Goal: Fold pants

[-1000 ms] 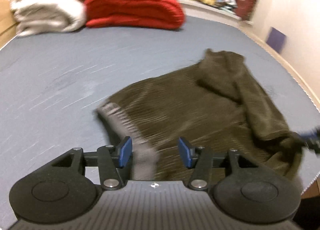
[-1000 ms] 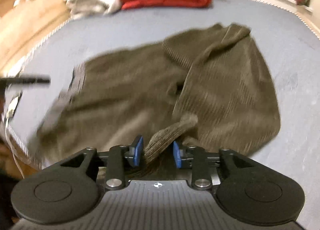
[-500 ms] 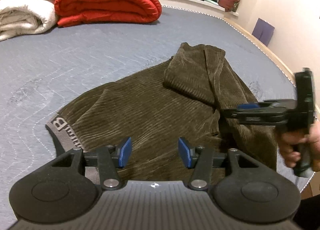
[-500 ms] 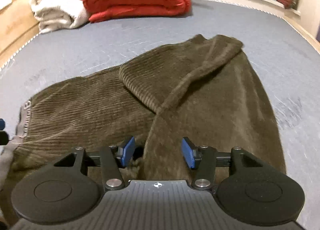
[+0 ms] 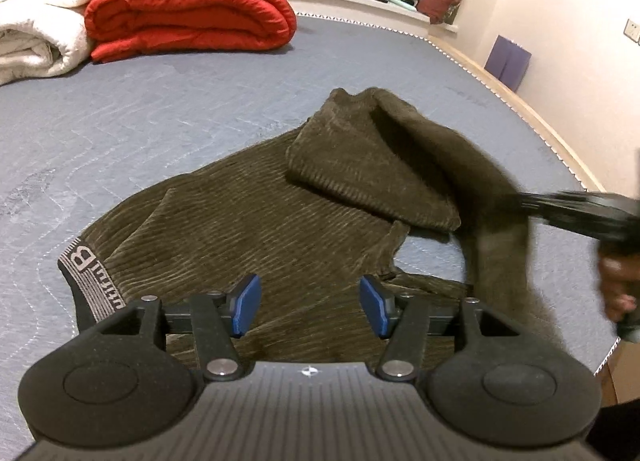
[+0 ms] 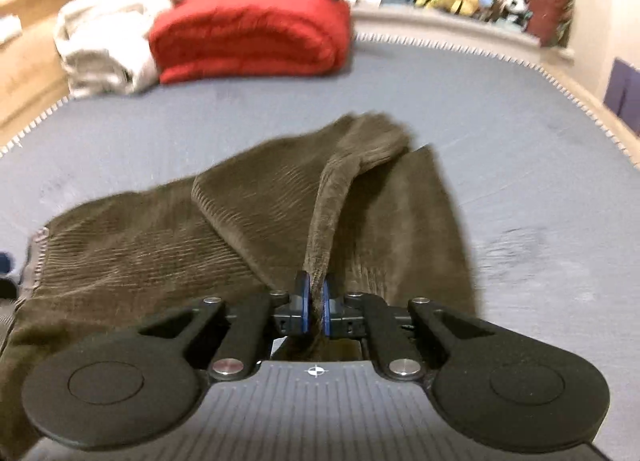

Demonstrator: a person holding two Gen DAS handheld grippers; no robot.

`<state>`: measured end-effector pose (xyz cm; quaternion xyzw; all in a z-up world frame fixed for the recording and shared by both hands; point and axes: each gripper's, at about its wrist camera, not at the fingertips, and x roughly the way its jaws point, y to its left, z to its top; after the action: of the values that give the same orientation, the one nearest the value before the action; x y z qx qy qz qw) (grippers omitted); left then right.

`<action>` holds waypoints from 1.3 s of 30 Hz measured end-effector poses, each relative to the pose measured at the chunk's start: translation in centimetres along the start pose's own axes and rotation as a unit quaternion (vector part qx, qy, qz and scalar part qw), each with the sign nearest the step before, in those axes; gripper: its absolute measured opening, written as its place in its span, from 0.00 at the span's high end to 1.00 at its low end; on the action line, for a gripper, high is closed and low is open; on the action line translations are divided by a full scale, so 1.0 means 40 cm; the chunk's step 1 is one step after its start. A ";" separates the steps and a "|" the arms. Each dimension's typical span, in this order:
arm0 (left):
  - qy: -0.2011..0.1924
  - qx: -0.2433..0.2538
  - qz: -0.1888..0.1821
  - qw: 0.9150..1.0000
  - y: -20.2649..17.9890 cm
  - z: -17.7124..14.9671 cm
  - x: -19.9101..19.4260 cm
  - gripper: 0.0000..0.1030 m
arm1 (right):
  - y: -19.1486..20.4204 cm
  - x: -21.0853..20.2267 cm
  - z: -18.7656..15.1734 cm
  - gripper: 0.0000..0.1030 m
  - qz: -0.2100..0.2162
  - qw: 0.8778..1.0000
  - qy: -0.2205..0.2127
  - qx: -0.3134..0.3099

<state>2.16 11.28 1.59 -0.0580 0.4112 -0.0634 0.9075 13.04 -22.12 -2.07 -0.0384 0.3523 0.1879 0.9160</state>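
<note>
Half a second ago the right tongs (image 6: 315, 303) stood spread over the pants (image 5: 280, 229); now they are pressed together on a ridge of brown cloth, which rises taut from the pile toward the camera. In the left view that leg is lifted and blurred at 3 o'clock, and a patch of bed (image 5: 160, 125) shows under it where cloth lay before.

The pants lie crumpled in the middle of the grey bed, waistband (image 5: 86, 281) at 9 o'clock of the left view, one leg folded back on itself toward 12 o'clock. The step in hand looks like straightening that leg before any fold is made. To do it well, I judge the pull should run along the leg's length, low over the bed, so the doubled-back part unrolls instead of dragging the whole garment. The waistband would want pinning, since corduroy this soft will slide.

The left tongs (image 5: 310, 311) hover spread above the seat of the pants, holding nothing, pointed toward 12 o'clock and tilted slightly down. The right tongs are level, raised a little; the hand (image 5: 618, 285) is blurred at the left view's 3 o'clock edge.

A red quilt (image 5: 192, 13) and white blanket (image 5: 36, 33) lie well apart at 11 o'clock.
</note>
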 end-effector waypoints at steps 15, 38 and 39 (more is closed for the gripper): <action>0.017 0.032 -0.012 0.999 -0.076 -0.011 0.056 0.35 | -0.469 -0.419 -0.388 0.89 0.070 0.994 0.087 -0.022; 0.043 0.038 0.003 0.998 -0.077 -0.016 0.130 0.33 | -0.261 0.115 -0.127 0.91 0.066 0.988 0.096 0.097; 0.044 0.040 0.001 0.998 -0.079 -0.016 0.132 0.33 | -0.253 0.097 -0.118 0.92 0.070 0.990 0.087 0.085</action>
<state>4.90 7.29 -2.23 -0.0185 0.4481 -0.0810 0.8901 16.46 -31.22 -8.80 0.0485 0.4468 0.2172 0.8665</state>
